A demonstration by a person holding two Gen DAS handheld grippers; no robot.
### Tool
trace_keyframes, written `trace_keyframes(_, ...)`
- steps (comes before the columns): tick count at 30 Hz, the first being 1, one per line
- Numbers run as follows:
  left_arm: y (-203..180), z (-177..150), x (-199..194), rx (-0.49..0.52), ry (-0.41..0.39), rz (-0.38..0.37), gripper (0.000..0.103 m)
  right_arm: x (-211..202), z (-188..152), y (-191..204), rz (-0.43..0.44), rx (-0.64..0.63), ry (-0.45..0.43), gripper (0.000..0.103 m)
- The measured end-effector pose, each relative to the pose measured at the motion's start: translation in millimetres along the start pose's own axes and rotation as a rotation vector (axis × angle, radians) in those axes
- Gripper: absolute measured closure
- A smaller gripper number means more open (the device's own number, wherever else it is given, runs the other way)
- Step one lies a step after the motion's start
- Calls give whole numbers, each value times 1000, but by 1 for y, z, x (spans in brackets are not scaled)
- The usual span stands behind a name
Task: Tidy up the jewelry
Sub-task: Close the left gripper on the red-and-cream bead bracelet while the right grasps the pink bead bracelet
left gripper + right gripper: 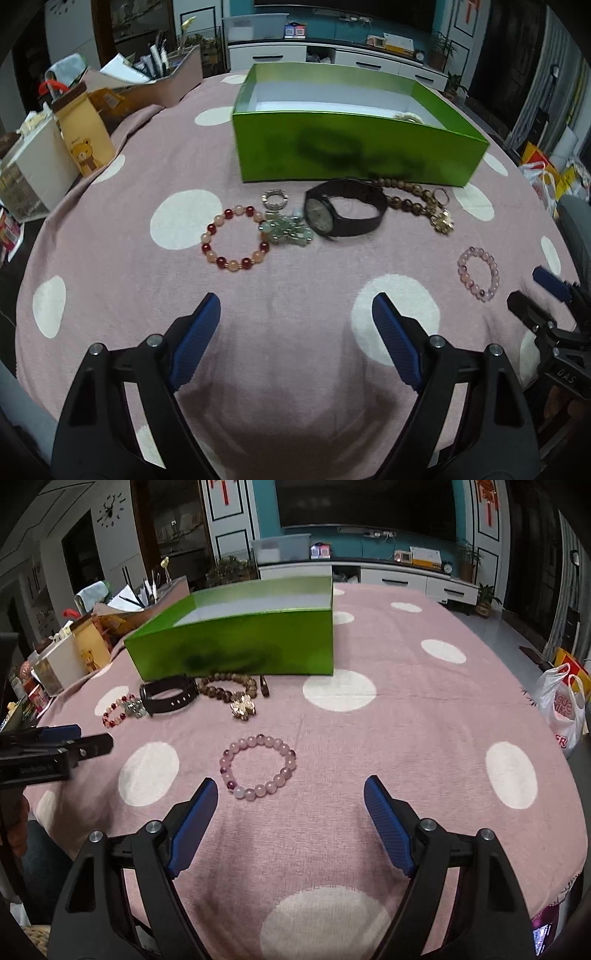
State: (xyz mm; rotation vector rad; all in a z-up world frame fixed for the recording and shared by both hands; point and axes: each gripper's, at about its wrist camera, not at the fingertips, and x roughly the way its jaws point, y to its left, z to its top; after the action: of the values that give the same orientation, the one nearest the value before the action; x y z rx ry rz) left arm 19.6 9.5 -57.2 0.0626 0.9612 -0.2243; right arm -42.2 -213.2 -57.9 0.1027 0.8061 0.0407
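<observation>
On the pink dotted cloth, in front of an open green box (pixel 354 147) (pixel 236 646), lies a row of jewelry. It holds a red-and-peach bead bracelet (pixel 233 240) (pixel 115 709), a silver ring (pixel 274 199), a pale green bead cluster (pixel 286 230), a black watch (pixel 341 208) (pixel 168 696), a brown bead bracelet (pixel 408 199) (pixel 227 686) and a gold charm (pixel 243 708). A lilac bead bracelet (pixel 258 766) (pixel 480 273) lies apart. My left gripper (pixel 295 306) is open, short of the row. My right gripper (pixel 290 790) is open, just short of the lilac bracelet.
At the table's left edge stand a bear-printed carton (pixel 86 136), a white box (pixel 40 166) and a pink organizer with papers (pixel 162 79). A white plastic bag (pixel 563 705) hangs off the right side. Something pale lies inside the box's far right corner (pixel 408 117).
</observation>
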Motion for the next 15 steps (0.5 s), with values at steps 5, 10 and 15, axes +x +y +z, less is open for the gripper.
trace_keyframes(5, 28, 10, 5, -94, -4, -3, 19, 12, 6, -3, -37, -18, 16, 28)
trace_keyframes(10, 44, 17, 15, -132, 11, 11, 32, 24, 12, -8, -32, -1, 34, 38)
trace_keyframes(15, 58, 24, 29, -172, 34, 4, 41, 32, 16, -11, -32, 4, 48, 45)
